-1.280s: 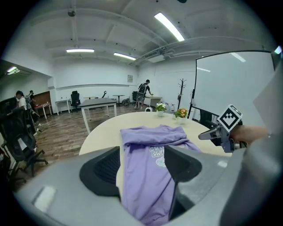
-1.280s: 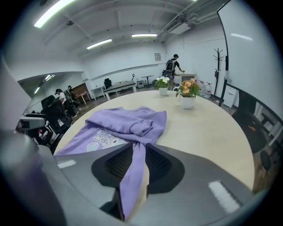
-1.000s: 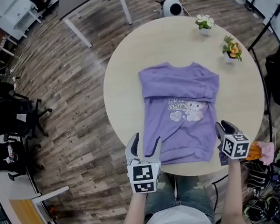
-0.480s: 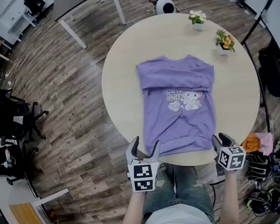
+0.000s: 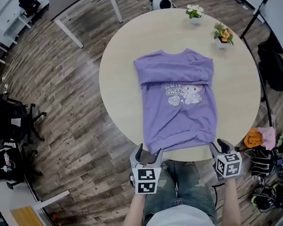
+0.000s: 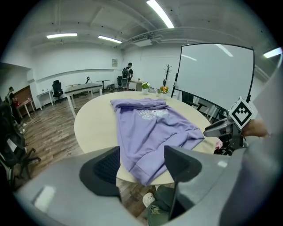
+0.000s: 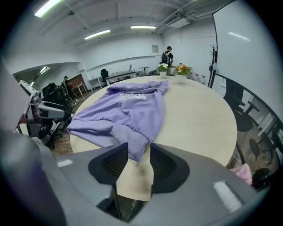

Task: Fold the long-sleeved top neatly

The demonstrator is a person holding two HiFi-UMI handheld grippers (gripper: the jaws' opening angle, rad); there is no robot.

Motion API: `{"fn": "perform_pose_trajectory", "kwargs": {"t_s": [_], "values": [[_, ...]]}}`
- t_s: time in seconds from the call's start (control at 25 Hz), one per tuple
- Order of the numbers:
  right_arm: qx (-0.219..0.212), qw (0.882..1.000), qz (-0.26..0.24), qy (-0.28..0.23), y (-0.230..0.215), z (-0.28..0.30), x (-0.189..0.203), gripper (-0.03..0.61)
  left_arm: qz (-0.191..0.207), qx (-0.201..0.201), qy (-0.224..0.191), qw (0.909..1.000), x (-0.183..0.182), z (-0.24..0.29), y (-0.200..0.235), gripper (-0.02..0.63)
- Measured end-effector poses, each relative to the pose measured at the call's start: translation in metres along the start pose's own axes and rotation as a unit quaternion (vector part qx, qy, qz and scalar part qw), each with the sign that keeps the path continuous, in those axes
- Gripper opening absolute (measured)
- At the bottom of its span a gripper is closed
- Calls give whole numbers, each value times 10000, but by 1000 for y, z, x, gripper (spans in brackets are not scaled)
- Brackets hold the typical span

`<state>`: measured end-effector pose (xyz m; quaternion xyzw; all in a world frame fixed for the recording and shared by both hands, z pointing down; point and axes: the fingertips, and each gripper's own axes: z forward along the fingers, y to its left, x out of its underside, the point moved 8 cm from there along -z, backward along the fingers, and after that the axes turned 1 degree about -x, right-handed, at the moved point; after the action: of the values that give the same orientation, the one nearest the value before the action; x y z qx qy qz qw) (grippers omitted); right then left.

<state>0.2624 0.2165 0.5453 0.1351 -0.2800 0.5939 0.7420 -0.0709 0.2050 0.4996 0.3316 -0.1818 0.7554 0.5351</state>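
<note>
While the long-sleeved top lies flat on the tabletop, hem corners just ahead of each claw, left claw gapes empty and right claw, jaws just opening, grips nothing, both probably poised to pinch that hem.

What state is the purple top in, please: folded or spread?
Partly folded: the purple sweatshirt has sleeves folded across its chest; body lies full length.
</note>
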Motion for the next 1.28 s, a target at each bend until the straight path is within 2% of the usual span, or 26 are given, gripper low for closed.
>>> {"fn": "perform_pose_trajectory", "kwargs": {"t_s": [0.24, 0.56, 0.76, 0.92, 1.04, 1.16, 1.28], "values": [[6, 9999, -125, 94, 8, 7, 10, 195, 189, 138, 332, 9992, 22, 12, -4, 410], [107, 9994, -212, 265, 12, 14, 21, 204, 781, 302, 731, 9938, 40, 26, -11, 408], [159, 9993, -222, 257, 12, 18, 24, 186, 685, 290, 772, 9942, 44, 31, -10, 381], [161, 9996, -199, 138, 11, 18, 20, 141, 625, 291, 773, 9946, 44, 32, -8, 360], [132, 9996, -199, 124, 9, 20, 20, 103, 564, 268, 751, 9952, 44, 34, -5, 307], [151, 9997, -180, 108, 9, 21, 20, 57, 511, 257, 764, 9954, 46, 34, -1, 280], [207, 9996, -173, 67, 9, 17, 18, 43, 480, 254, 749, 9957, 45, 33, 0, 201]]}}
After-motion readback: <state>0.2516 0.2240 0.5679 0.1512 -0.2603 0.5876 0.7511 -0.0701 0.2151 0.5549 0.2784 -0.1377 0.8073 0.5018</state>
